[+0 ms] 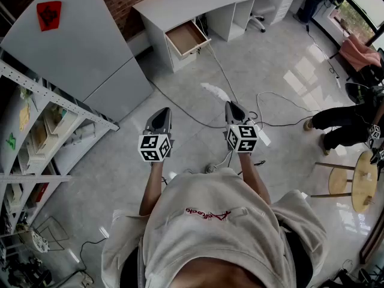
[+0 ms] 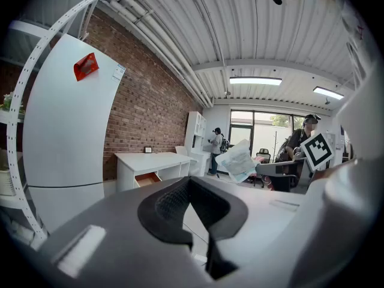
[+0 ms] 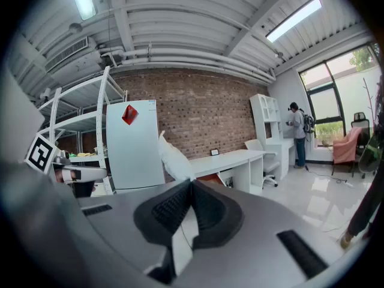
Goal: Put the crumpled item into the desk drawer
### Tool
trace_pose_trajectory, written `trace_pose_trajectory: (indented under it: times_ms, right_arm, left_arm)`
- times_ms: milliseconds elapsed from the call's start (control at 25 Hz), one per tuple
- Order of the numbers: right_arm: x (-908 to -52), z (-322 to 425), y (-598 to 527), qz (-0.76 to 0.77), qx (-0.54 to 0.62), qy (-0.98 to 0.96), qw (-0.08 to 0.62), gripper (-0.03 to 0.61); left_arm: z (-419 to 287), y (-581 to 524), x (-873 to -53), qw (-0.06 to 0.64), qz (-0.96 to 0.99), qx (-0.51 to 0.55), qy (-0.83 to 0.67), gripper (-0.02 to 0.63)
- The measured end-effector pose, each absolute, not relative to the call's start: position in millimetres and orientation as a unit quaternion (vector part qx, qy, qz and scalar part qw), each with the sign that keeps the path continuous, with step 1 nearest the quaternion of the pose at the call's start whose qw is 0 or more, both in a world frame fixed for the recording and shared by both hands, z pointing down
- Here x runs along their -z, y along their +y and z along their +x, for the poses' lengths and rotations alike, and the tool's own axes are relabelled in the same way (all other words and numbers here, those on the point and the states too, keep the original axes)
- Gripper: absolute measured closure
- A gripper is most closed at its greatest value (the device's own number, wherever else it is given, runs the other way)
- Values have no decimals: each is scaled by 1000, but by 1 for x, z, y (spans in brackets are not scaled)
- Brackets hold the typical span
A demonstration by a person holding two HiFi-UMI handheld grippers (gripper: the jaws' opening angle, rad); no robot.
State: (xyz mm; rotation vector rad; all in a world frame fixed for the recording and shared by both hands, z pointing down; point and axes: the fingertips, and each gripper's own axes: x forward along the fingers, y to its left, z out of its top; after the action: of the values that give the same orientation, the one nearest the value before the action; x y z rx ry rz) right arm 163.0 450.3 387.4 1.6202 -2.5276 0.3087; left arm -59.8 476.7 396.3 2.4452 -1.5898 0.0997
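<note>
My right gripper (image 1: pixel 233 105) (image 3: pixel 191 182) is shut on a crumpled white item (image 1: pixel 215 92) (image 3: pixel 174 158) that sticks out past its tips. The left gripper view shows the same item (image 2: pixel 238 159) held in the air. My left gripper (image 1: pixel 162 111) (image 2: pixel 191 180) is shut with nothing in it, level with the right one and a hand's width to its left. Both are held over the floor, well short of the white desk (image 1: pixel 192 2) (image 3: pixel 231 159). The desk drawer (image 1: pixel 187 38) (image 2: pixel 146 179) is pulled open and shows a brown inside.
A tall grey cabinet (image 1: pixel 78 47) stands left of the desk, with white shelving (image 1: pixel 42 131) nearer. Cables (image 1: pixel 240 89) trail across the floor ahead. An office chair (image 1: pixel 258 17) sits right of the desk. A seated person (image 1: pixel 348 122) and a round wooden stool (image 1: pixel 363 182) are at right.
</note>
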Motion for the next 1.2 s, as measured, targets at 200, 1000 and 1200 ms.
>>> trace_pose_trajectory:
  times_ms: [200,1000,1200]
  right_arm:
    - [-387,155,451,538,-101,-834,64,566]
    - [-396,103,464,551,-94,-826,74,566]
    - [-400,95,463,552,-96,-825,79,566]
  left_arm:
    - [-69,476,-394,108,835,-33,-539,604]
    - [-110,483,-415,110,850,-42,-513,604]
    - [-118,478,-414,112,851,-39,-511,604]
